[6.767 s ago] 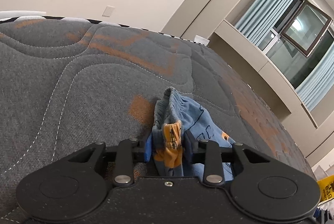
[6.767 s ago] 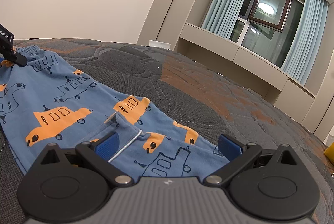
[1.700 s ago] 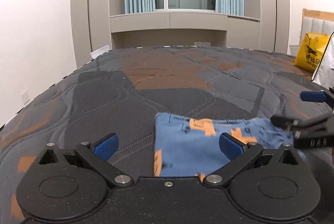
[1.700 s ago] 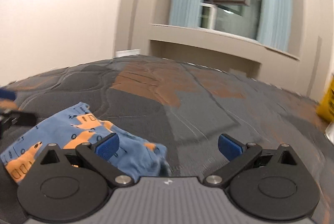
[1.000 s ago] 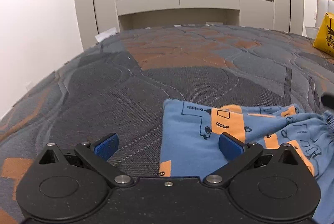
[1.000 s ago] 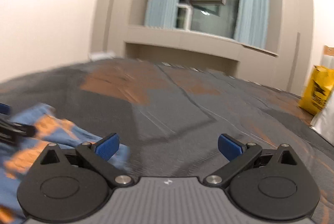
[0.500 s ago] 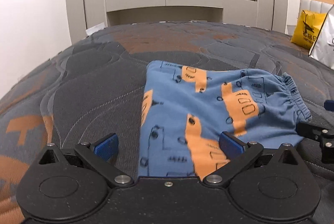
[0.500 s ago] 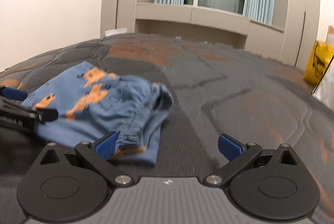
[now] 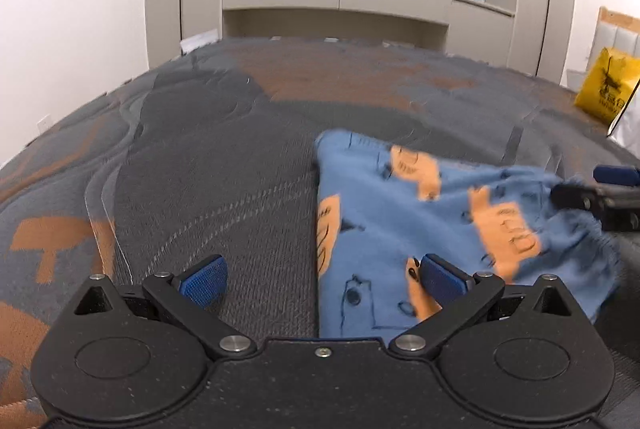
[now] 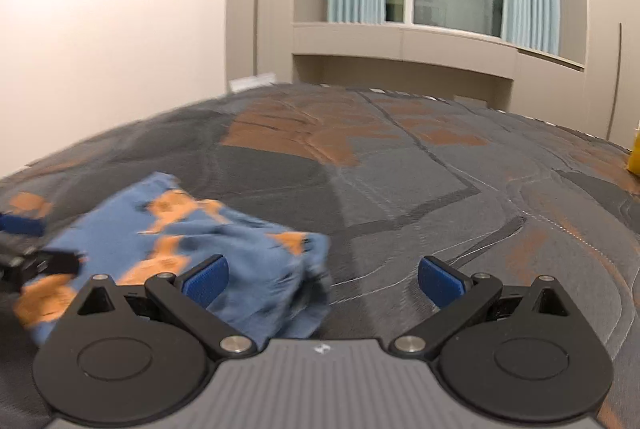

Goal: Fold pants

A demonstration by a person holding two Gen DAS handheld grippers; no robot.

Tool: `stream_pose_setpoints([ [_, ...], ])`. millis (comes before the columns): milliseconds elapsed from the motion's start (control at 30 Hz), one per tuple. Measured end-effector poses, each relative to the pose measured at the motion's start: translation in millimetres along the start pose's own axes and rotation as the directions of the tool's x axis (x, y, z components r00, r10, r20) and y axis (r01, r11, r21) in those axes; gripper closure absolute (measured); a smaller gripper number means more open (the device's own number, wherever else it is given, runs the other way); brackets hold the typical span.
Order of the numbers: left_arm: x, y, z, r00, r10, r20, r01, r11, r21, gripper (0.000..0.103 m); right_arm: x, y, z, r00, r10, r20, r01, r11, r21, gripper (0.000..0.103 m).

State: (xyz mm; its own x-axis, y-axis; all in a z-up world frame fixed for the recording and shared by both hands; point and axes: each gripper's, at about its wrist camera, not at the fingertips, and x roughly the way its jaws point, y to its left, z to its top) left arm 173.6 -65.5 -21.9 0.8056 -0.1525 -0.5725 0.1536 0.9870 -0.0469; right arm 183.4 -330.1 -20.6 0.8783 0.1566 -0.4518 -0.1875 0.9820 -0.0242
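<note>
Folded into a compact blue bundle with orange vehicle prints, pants (image 9: 432, 229) lying flat on the bed (image 9: 224, 157), on its grey and rust quilted cover. Everything below placed relative to that bundle.

Left gripper (image 9: 322, 275) hovering low just short of the bundle's near left edge, jaws spread wide, 1 blue pad over bare quilt to the bundle's left, the other above the cloth. Nothing clamped. Likely held there to straddle the straight left edge, either for tidying or for 1 more fold; which of the 2 cannot be told.

Right gripper (image 10: 322, 277) sitting at the bundle's right end, by the gathered waistband, jaws also well apart and empty. Left pad over the rumpled corner, right pad over bare quilt beyond the bundle. From the left wrist view, its dark tip (image 9: 596, 197) close beside the waistband edge; touching or not unclear through motion blur.

Both grippers flanking opposite ends, probably so the bundle can be squared up or halved evenly. Left edge crisp, right end lumpy and loose, so probably the part still needing attention. Task judged nearly finished.

Yellow bag (image 9: 606, 89) well beyond the bundle, past the bed's far right corner, not involved.
</note>
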Motion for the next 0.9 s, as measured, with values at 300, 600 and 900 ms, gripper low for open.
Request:
stream_pose_setpoints([
  [300,4.0,5.7,-2.2,1.0,-0.019,-0.001,0.019,0.999,-0.027,0.0,12.6,-37.0,-11.2,0.997,0.072,-0.029,-0.065,0.977,0.203,0.0],
  [600,6.0,8.3,-3.9,1.0,-0.03,-0.001,0.03,0.999,-0.045,0.0,3.9,-54.1,-15.3,0.996,0.089,-0.011,-0.08,0.938,0.336,0.0],
  [900,3.6,10.2,-2.9,0.999,-0.039,0.003,0.039,0.998,-0.058,0.001,1.9,-53.0,-18.3,0.996,0.089,0.001,-0.084,0.937,0.339,0.0],
])
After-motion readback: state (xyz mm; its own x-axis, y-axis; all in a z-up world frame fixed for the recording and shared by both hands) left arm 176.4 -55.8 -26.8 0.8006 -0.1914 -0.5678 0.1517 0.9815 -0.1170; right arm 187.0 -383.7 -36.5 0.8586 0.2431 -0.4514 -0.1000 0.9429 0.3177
